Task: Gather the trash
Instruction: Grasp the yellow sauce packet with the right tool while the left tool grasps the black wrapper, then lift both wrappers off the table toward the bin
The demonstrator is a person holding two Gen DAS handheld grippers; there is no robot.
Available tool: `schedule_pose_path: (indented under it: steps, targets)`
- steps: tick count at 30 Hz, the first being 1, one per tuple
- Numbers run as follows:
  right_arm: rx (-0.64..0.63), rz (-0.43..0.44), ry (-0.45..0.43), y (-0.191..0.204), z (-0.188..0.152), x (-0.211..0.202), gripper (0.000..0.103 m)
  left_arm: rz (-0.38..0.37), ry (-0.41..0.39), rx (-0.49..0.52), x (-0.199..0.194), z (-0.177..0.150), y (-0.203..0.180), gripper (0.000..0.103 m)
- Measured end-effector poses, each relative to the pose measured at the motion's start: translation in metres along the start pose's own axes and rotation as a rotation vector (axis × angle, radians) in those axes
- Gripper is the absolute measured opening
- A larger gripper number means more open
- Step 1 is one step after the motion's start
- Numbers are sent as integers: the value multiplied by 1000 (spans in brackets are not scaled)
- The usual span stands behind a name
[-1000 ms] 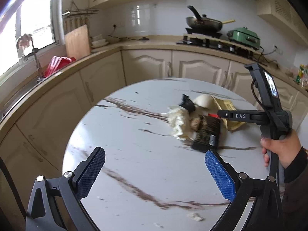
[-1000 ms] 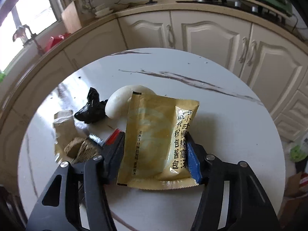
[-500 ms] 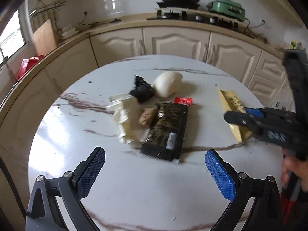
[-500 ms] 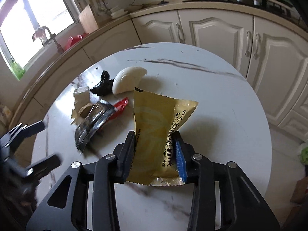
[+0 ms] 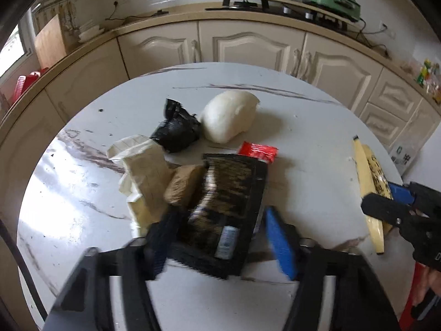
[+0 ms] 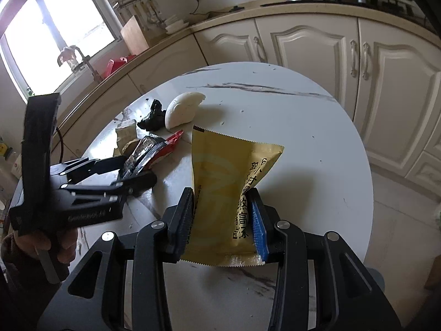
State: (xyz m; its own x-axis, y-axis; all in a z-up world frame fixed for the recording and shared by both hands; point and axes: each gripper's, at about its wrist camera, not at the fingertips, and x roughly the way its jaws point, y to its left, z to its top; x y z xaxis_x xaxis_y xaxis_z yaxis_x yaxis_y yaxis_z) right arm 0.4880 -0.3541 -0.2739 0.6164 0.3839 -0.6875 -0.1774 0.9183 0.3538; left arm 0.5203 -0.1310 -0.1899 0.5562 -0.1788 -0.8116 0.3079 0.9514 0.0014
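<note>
Our left gripper [image 5: 220, 241] has just been closing its fingers around the near end of the dark rectangular foil wrapper [image 5: 223, 207] on the round marble counter [image 5: 308, 127] — we should squeeze its edges squarely before lifting. The right gripper [image 6: 220, 220] pinches the yellow printed sachet [image 6: 228, 182] — keep it clamped.

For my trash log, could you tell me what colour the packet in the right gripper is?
Yellow packet, black print; right wrist view.

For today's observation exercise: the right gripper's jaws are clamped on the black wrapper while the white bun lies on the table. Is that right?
Not quite. The right wrist view shows the right gripper clamped on the yellow sauce packet, not the black wrapper. The white bun does lie on the table.
</note>
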Motion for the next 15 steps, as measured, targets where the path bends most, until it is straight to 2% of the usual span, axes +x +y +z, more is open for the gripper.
schedule_pose_path:
  steps: [1, 2, 5, 8, 15]
  targets:
    - [-1, 1, -1, 0, -1, 0, 37, -4, 1, -3, 0, -2, 2, 45]
    - [-2, 4, 2, 1, -2, 0, 37, -7, -2, -1, -1, -4, 3, 35]
    - [-7, 2, 4, 5, -5, -2, 37, 2, 8, -7, -7, -14, 9, 23]
    - [-7, 12, 8, 11, -10, -4, 37, -13, 6, -27, -17, -26, 18, 17]
    - [-40, 51, 14, 48, -31, -16, 37, -39, -8, -79, -60, -75, 41, 17]
